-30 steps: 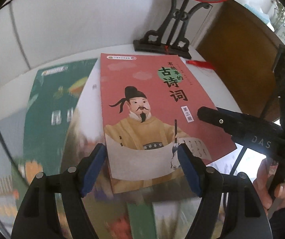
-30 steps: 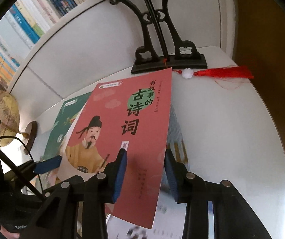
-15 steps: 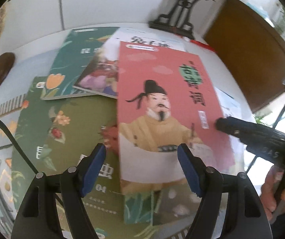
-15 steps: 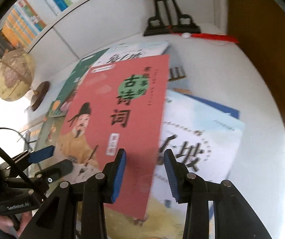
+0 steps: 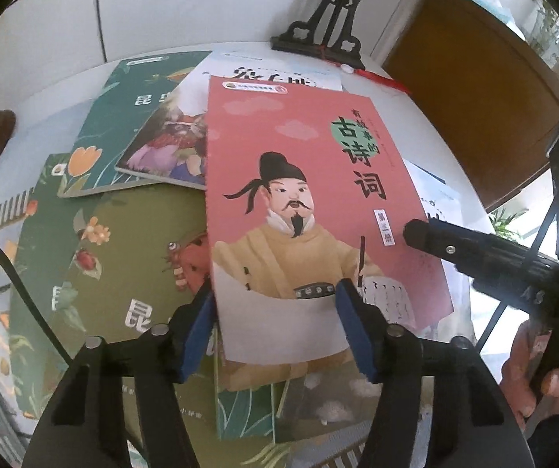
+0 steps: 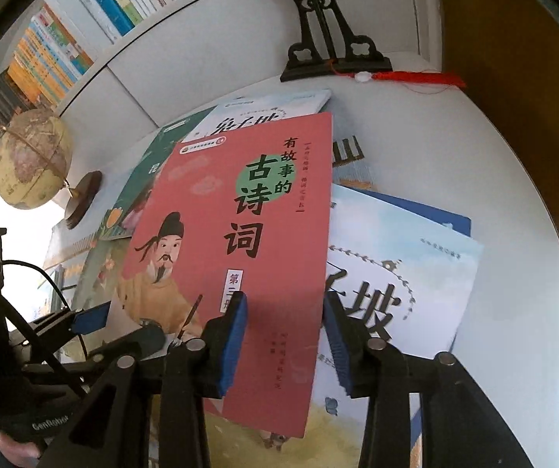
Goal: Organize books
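Pink poetry book [image 5: 310, 202] lies over a spread of other books [image 5: 115, 257] on the white table [image 6: 455, 148]. Right gripper [image 6: 285, 335]: jaws narrow, clamped on the pink book's right edge. Left gripper [image 5: 275, 331]: jaws have just been closing, now astride the book's lower-left corner; pad contact cannot be told. Globe [image 6: 31, 163] and black stand [image 6: 334, 58] at table's far side.

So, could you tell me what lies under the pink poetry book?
Under the pink poetry book lie a white book, an olive insect book and a flowered book; whatever sits beneath its middle is covered.
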A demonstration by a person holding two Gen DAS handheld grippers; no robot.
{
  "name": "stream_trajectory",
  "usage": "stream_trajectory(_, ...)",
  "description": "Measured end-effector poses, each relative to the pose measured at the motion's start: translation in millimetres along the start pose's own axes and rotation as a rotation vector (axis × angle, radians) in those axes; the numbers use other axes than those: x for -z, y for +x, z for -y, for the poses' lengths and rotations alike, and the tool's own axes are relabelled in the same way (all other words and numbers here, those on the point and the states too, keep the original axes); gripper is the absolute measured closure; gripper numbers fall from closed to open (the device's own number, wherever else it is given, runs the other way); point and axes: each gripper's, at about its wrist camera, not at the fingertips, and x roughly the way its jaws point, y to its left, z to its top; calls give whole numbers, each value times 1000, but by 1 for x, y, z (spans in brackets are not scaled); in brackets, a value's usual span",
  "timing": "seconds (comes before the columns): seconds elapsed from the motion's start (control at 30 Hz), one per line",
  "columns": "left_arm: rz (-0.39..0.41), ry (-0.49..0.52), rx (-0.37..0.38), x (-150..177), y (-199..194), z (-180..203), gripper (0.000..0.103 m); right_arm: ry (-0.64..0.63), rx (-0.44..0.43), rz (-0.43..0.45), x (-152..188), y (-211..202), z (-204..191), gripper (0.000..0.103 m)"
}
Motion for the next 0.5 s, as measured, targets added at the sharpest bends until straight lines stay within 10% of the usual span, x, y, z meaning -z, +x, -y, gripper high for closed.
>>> stream_trajectory(0.23,39,13,25,3,-24,3,52,252,-376,9,-3,-23,39,66)
stream_trajectory(0.5,22,-56,90,4,-16,-10,52,345,-512,-24,-12,4,61,66)
